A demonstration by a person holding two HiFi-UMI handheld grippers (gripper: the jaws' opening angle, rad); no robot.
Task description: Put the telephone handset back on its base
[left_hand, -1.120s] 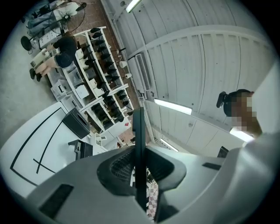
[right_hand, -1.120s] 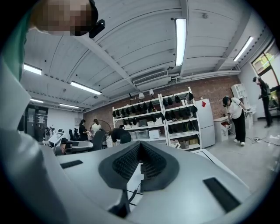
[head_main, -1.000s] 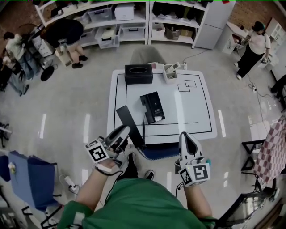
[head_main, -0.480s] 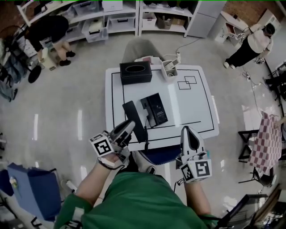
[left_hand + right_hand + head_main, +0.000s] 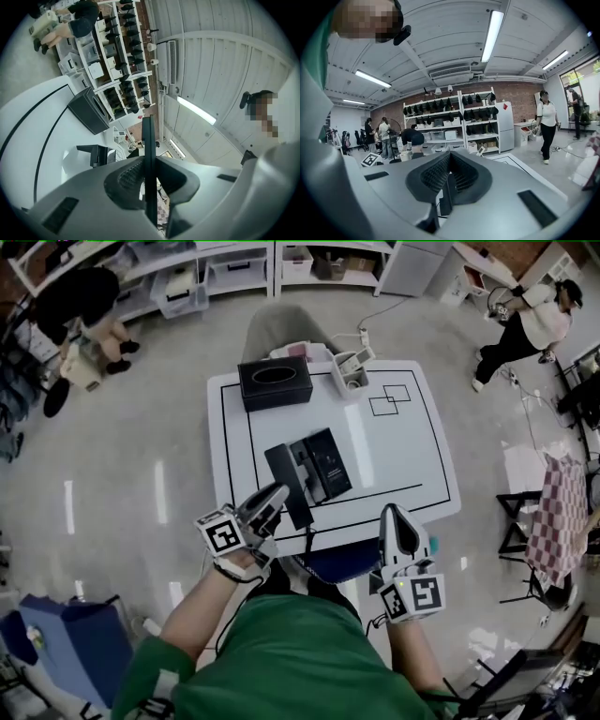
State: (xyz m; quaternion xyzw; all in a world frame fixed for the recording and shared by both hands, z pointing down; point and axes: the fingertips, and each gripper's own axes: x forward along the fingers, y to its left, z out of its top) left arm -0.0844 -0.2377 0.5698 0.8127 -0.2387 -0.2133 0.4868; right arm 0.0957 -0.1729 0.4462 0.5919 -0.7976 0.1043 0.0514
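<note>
Left fingers (image 5: 123,177): clenched on handset (image 5: 148,150)
Right fingers (image 5: 436,174): closed, empty
Head view only: base (image 5: 325,463) beside handset
Surface: white table (image 5: 403,456); shelves (image 5: 216,263) at top

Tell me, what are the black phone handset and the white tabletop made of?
Handset: probably matte black plastic; a flat dark bar showing no glare. Tabletop: smooth white board, perhaps laminate; even surface with a pale streak of reflected light and black lines.

Handset (image 5: 284,472) in left hand-held gripper (image 5: 276,496)
</note>
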